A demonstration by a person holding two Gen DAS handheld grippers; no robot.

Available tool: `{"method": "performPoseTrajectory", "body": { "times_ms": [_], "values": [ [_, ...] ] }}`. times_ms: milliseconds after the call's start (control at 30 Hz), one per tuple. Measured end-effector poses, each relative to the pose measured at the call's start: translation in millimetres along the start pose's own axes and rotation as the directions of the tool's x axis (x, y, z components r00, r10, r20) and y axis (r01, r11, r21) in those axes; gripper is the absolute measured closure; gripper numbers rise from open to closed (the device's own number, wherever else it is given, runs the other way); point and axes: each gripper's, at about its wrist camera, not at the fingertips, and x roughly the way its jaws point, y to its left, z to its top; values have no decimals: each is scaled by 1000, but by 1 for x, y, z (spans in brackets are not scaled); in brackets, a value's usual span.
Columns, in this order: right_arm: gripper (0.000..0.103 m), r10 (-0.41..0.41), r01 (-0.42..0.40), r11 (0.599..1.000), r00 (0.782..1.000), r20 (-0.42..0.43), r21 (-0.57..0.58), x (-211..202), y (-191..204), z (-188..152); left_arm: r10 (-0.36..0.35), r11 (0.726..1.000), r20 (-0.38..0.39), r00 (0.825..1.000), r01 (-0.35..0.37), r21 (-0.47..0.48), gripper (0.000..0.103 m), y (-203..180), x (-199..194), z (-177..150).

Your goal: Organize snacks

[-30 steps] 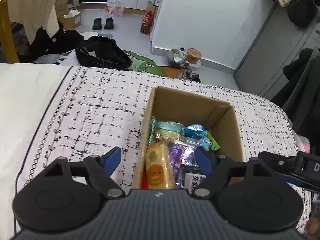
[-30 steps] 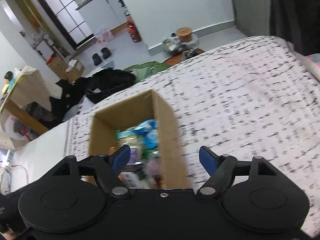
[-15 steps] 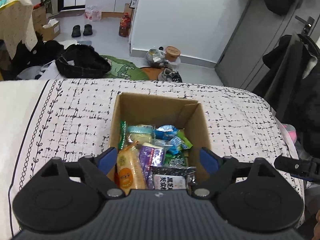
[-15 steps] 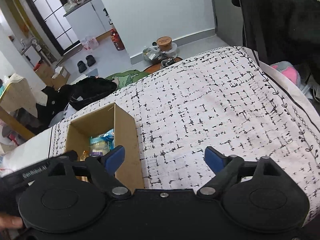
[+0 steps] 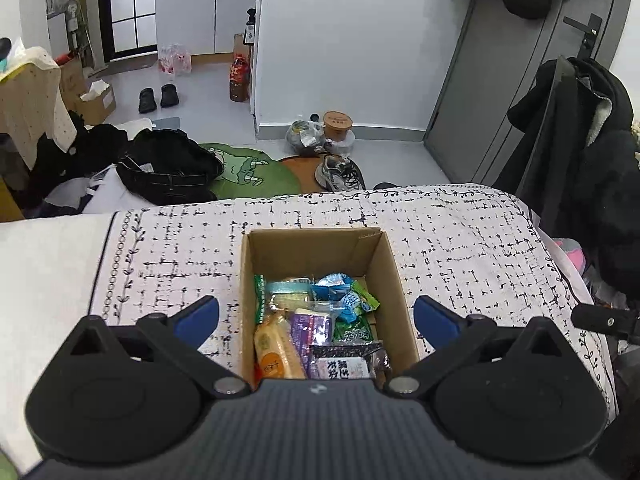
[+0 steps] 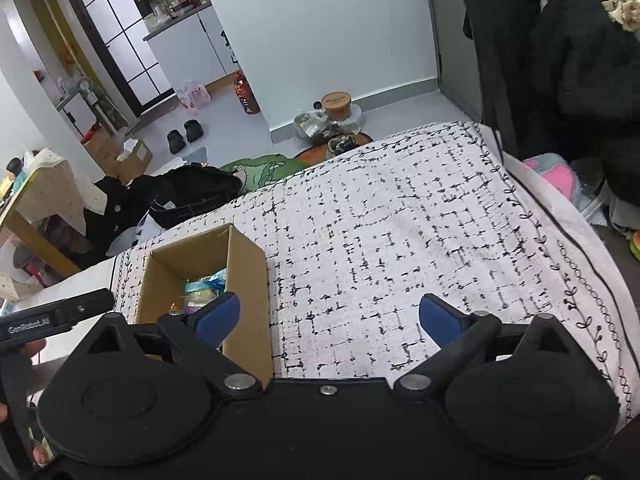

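Both grippers' jaws opening wider, empty, one snack-filled cardboard box (image 5: 394, 276)

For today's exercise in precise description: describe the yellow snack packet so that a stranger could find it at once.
On the patterned bedspread stands an open cardboard box of snacks. The yellow packet lies along its left wall, at the near end, the only yellow one, beside a purple packet.

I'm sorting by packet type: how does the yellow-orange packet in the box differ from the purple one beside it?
The yellow-orange packet is longer, with a round orange label near its near end; the purple packet is shorter, shinier and more crinkled. The yellow-orange packet lies against the cardboard box's left wall, the purple packet nearer the middle. Both lie lengthwise.
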Motion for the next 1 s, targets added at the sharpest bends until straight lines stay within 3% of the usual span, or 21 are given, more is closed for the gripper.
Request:
{"method": "performPoseTrajectory", "body": {
  "times_ms": [700,1000],
  "values": [
    [5,9,-7,1000,997,71,-26,-58,-28,-3,13,1000,35,999,-14,17,0,0,-68,-14],
    [0,43,-38,998,995,88,-59,-82,-29,-14,4,999,48,999,-5,38,0,-6,-97,-28]
  ]
}}
